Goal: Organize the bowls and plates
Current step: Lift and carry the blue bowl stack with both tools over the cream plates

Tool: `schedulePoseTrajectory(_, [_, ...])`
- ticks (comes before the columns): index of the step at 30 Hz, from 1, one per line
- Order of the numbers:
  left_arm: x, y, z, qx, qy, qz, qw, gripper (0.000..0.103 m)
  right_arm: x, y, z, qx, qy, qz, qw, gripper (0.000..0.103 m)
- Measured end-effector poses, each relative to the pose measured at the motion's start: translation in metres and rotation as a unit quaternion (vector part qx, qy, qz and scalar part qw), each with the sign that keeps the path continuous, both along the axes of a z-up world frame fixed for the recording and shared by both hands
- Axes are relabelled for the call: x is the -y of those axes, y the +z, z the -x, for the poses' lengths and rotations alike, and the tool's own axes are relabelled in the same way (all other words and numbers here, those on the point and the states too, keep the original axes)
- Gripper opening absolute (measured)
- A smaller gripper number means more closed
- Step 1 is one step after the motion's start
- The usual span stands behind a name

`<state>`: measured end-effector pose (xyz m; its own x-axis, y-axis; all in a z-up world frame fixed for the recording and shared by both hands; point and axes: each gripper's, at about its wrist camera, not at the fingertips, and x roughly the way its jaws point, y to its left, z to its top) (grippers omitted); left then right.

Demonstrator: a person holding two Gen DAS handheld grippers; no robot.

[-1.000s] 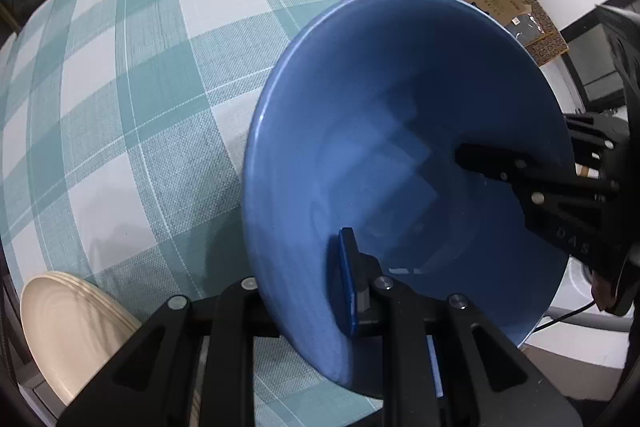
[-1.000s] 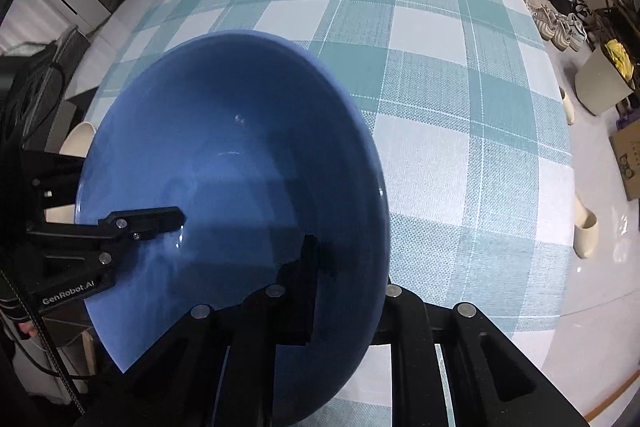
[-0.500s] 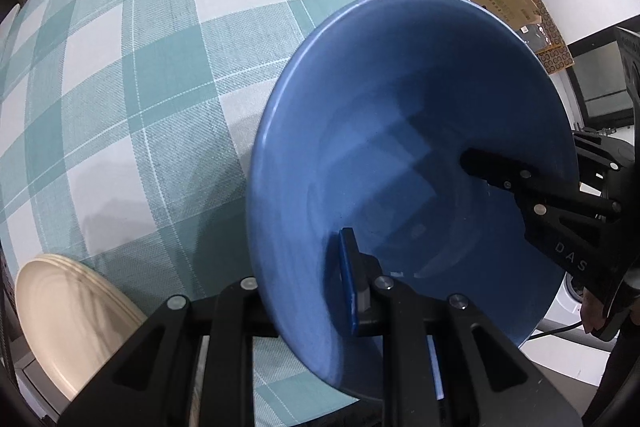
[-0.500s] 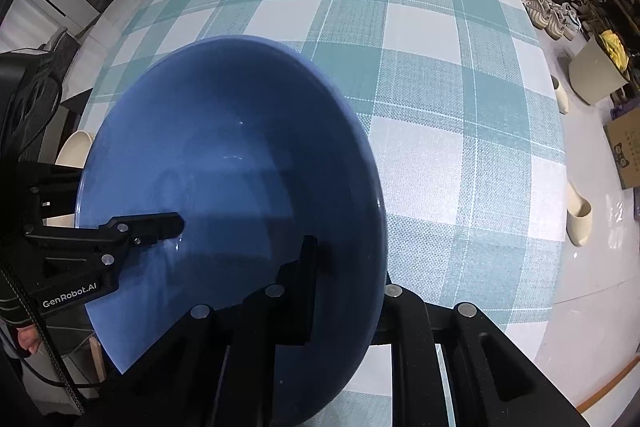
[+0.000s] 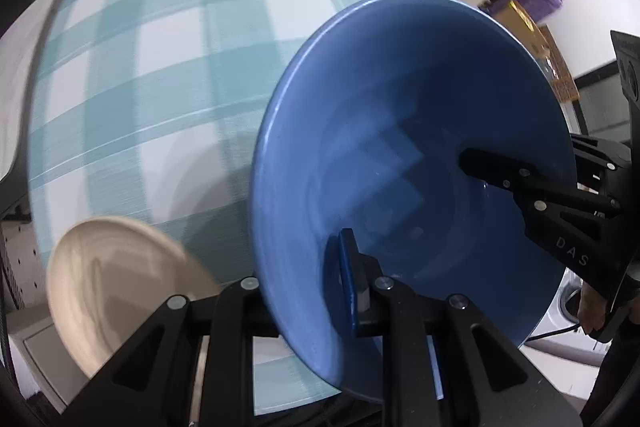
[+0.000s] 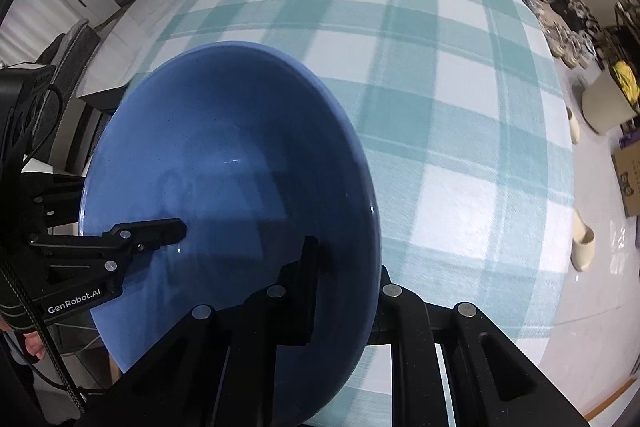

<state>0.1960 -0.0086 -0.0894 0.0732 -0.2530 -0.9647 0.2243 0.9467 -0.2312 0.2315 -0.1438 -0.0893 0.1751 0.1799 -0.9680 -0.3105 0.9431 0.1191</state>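
Observation:
A large blue bowl hangs tilted above the teal-and-white checked table, held by both grippers at opposite rims. My left gripper is shut on the near rim, one finger inside the bowl and the other under its outer wall. In the right wrist view the same bowl fills the left half, and my right gripper is shut on its rim. The right gripper's inner finger and the left gripper's inner finger each show across the bowl. A cream plate lies at the lower left.
The checked cloth stretches far beyond the bowl. Cardboard boxes and shelves stand past the table's right side. Slippers and a bin are on the floor, with cabinets along the back wall.
Both grippers have risen with the bowl, so the table looks farther off. The cream plate has come further into the left wrist view. Both grips are unchanged.

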Motion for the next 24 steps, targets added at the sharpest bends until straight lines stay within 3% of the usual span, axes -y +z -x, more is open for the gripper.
schedulePoseTrajectory(12, [-0.11,0.022,0.034,0.025,0.096,-0.003,0.995,0.019,-0.116,0.031,0.007,0.018,0.071,-0.013,0.997,0.014])
schedulePoseTrajectory(24, [-0.184,0.008,0.061,0.023,0.163,-0.019,0.9862,0.019,-0.212,0.01,0.034,-0.007,0.127,-0.029,0.991,0.014])
